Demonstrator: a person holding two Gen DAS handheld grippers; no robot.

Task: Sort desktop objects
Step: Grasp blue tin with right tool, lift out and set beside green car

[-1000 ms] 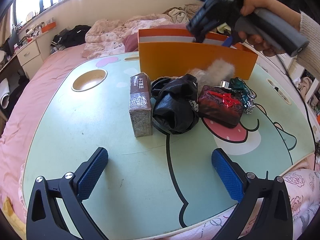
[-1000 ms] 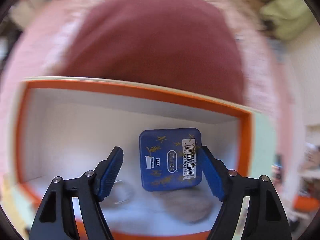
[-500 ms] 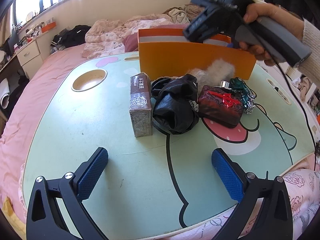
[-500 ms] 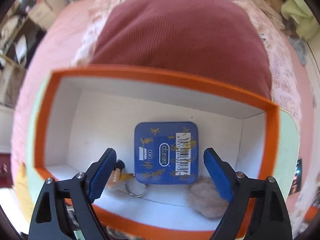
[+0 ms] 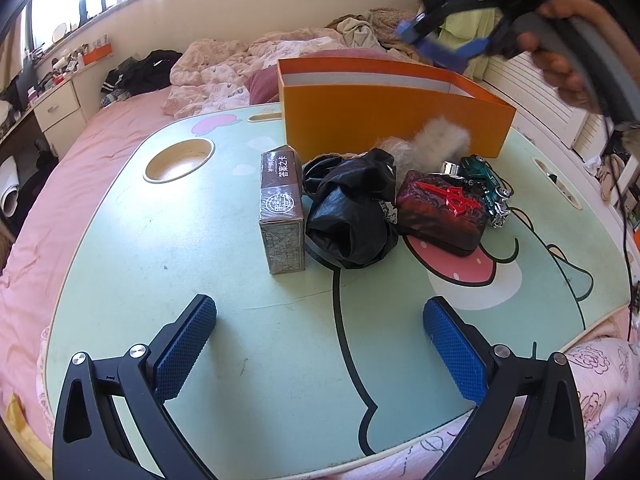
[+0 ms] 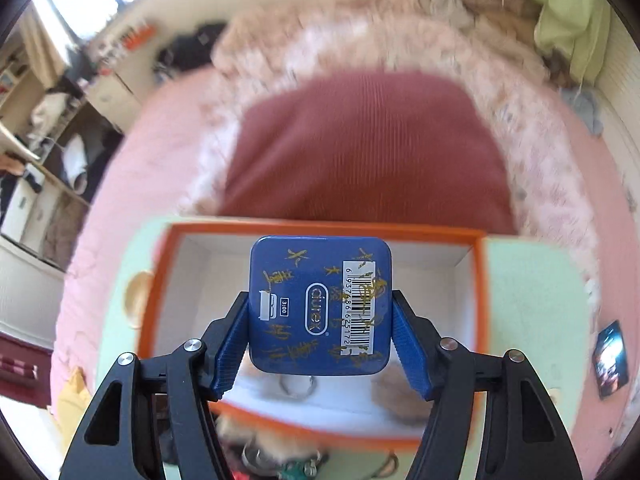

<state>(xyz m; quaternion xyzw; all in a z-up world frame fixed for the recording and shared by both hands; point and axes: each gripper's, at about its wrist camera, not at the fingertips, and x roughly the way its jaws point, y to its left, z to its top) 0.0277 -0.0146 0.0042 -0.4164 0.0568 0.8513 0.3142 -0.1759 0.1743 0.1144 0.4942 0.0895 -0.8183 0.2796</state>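
Observation:
My right gripper [image 6: 320, 344] is shut on a blue square tin [image 6: 320, 304] and holds it high above the orange box [image 6: 160, 280], whose white inside holds a key ring [image 6: 296, 386] and a fur ball [image 6: 400, 396]. In the left wrist view the right gripper [image 5: 440, 46] hangs above the orange box [image 5: 392, 120]. My left gripper [image 5: 320, 344] is open and empty over the near table. Ahead of it stand a brown card box [image 5: 280, 208], a black bag [image 5: 352, 216], a dark red case [image 5: 444, 212], a green toy car [image 5: 488, 184] and a grey fur ball [image 5: 440, 140].
The mint-green lap table [image 5: 200, 240] lies on a pink bed, with a round cup hole [image 5: 179, 160] at its far left. A dark red pillow [image 6: 368, 152] and rumpled bedding [image 5: 224, 64] lie behind the box. A white drawer unit [image 5: 60, 108] stands far left.
My right gripper has shut on the blue tin, which lay loose in the box between open jaws, and has lifted it up out of the box. My left gripper has stayed still.

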